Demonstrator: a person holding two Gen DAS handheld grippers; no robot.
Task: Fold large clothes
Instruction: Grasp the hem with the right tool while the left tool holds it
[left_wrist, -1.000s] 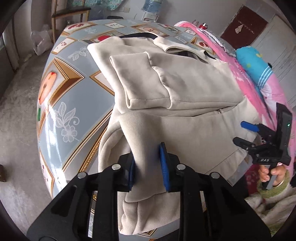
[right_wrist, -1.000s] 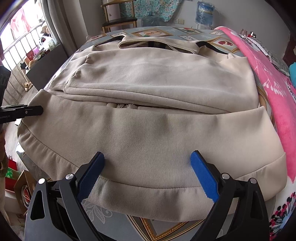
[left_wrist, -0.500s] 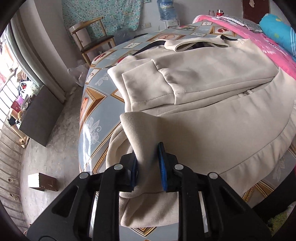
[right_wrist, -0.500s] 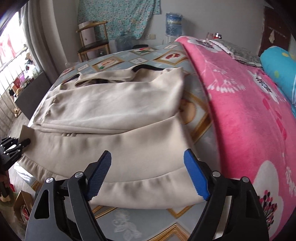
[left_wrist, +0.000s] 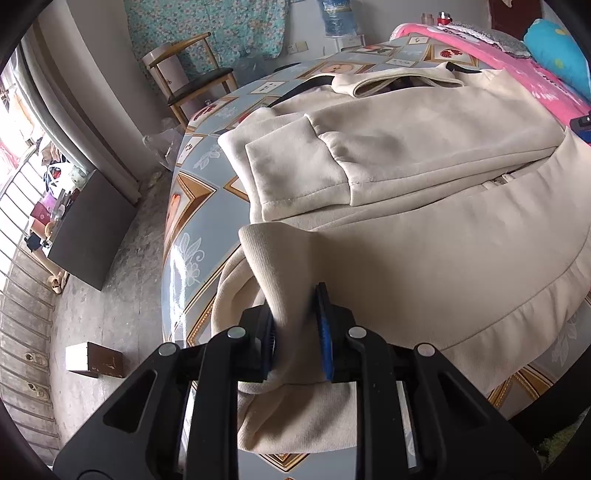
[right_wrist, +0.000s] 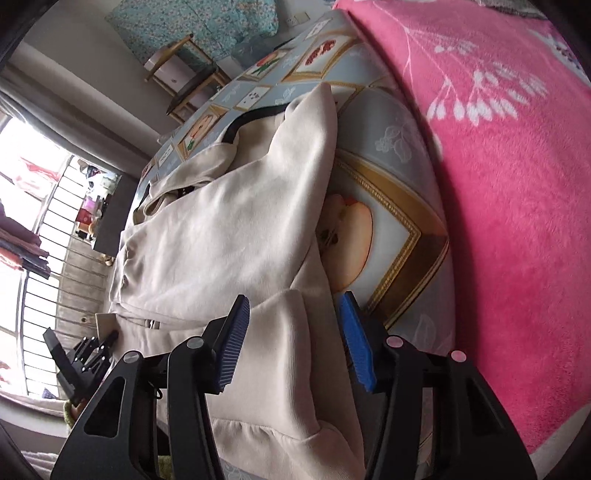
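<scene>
Hem-corner grasp: our left gripper (left_wrist: 295, 332) pinches the beige jacket (left_wrist: 424, 229) at 6 o'clock, our right gripper (right_wrist: 291, 343) straddles the opposite corner, fingers agape, unclosed; next, clamp and fold upward.

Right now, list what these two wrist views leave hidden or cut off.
1. Left wrist view: the hem corner of the beige jacket inside the left gripper is hidden by the fingers.
2. Right wrist view: the jacket hem under the right gripper is cut off by the bottom edge.
3. Right wrist view: whether the open fingers touch cloth cannot be told.
4. Left wrist view: the jacket's inside at the collar is too dark.
</scene>
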